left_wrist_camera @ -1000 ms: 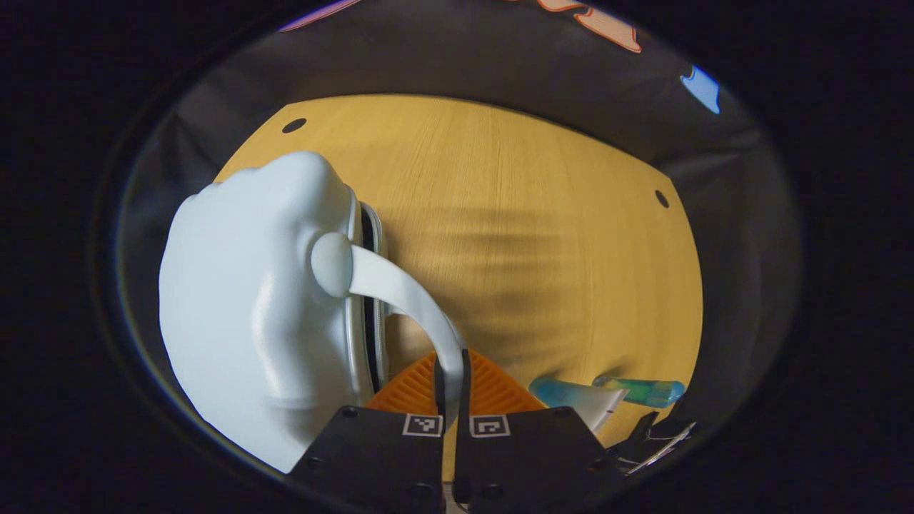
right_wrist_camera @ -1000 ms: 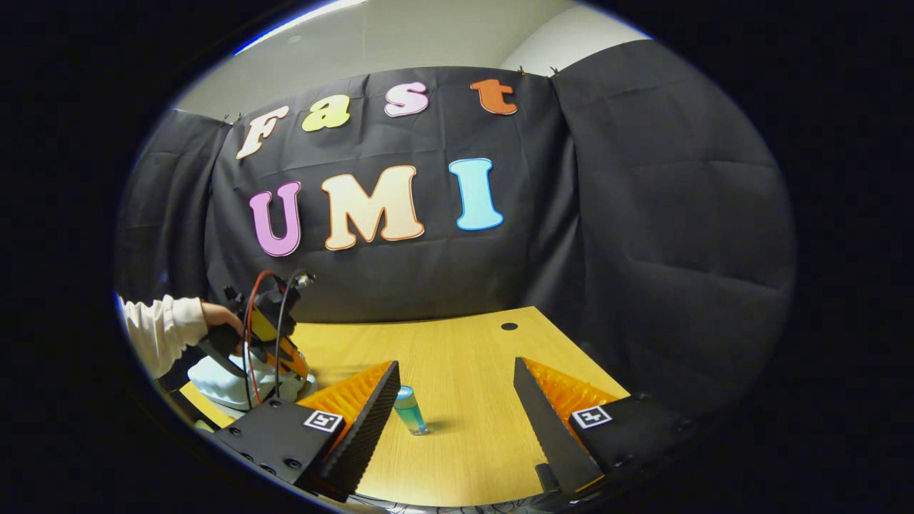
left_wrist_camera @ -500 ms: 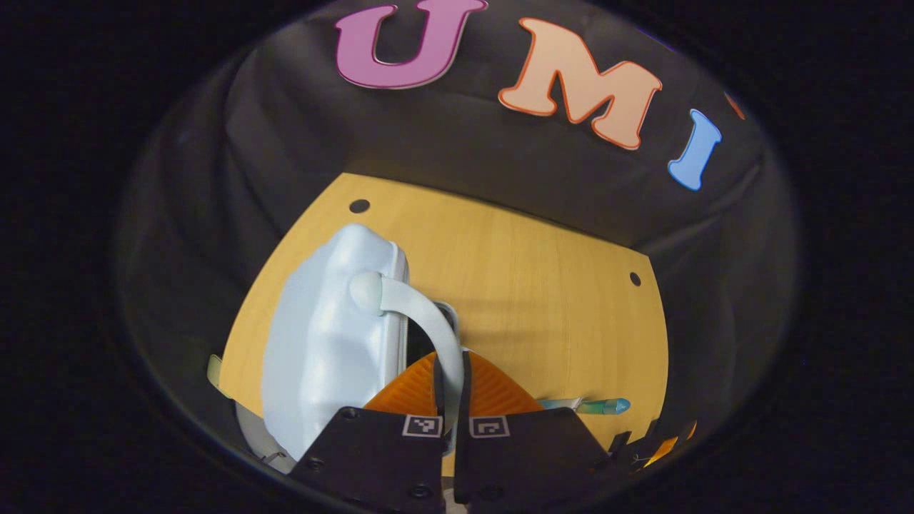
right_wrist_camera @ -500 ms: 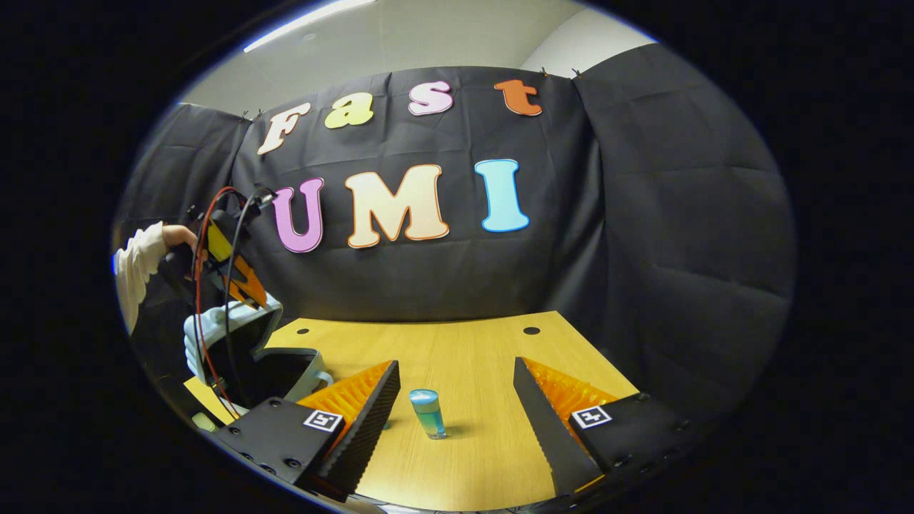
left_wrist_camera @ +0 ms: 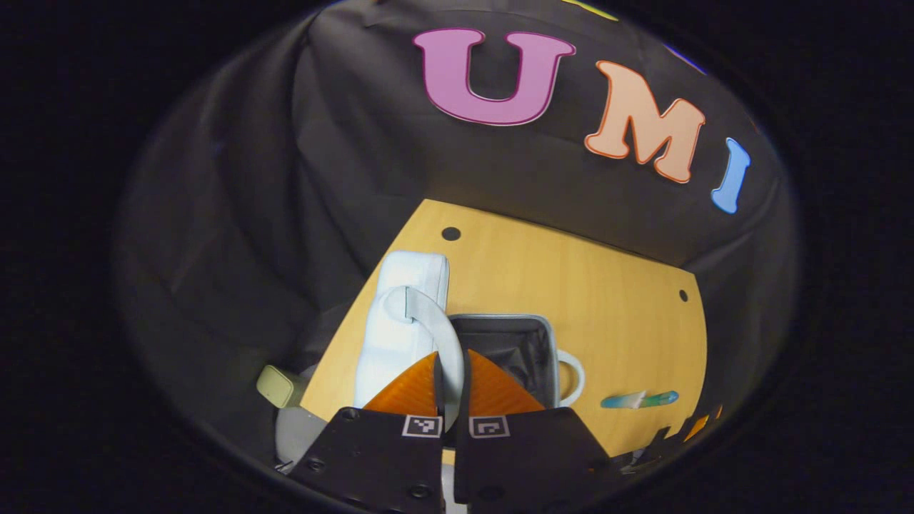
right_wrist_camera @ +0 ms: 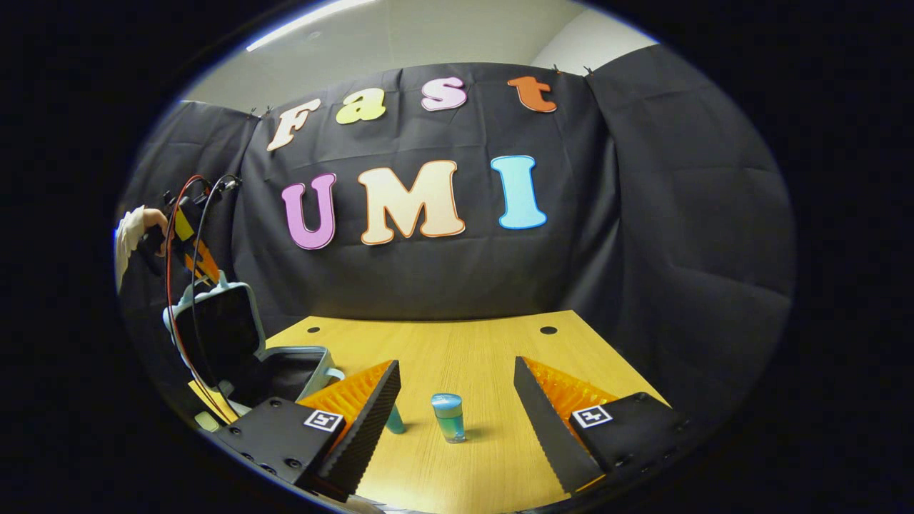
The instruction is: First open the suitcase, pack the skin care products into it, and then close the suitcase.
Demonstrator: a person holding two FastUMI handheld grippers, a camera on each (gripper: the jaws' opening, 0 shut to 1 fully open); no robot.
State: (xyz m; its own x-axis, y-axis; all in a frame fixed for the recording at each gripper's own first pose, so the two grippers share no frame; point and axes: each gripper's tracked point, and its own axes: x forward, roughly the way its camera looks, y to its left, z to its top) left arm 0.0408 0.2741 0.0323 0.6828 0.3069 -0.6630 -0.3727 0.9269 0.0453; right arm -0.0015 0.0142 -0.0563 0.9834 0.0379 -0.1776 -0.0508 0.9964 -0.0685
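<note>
The pale blue suitcase (left_wrist_camera: 400, 321) stands open on the wooden table (left_wrist_camera: 607, 307), its lid upright and its dark-lined base (left_wrist_camera: 514, 346) lying flat. My left gripper (left_wrist_camera: 451, 357) is shut on the lid's curved handle (left_wrist_camera: 428, 321). From the right gripper view, the raised lid (right_wrist_camera: 214, 332) is at the far left, with the left gripper (right_wrist_camera: 194, 253) and the hand (right_wrist_camera: 136, 225) above it. My right gripper (right_wrist_camera: 457, 400) is open and low over the table. A small blue-green bottle (right_wrist_camera: 448, 417) stands upright ahead, between the fingers' lines. A teal tube (left_wrist_camera: 639, 400) lies right of the suitcase.
A teal item (right_wrist_camera: 394, 420) peeks out beside my right gripper's left finger. A pale green object (left_wrist_camera: 275, 385) sits below the table's left edge. Black cloth walls close in the table's far and right sides. Bare wood (right_wrist_camera: 464, 350) stretches behind the bottle.
The left gripper has risen with the handle, swinging the lid from nearly closed to upright and exposing the dark interior. The right gripper stays open; the bottle now shows slightly nearer and farther right.
</note>
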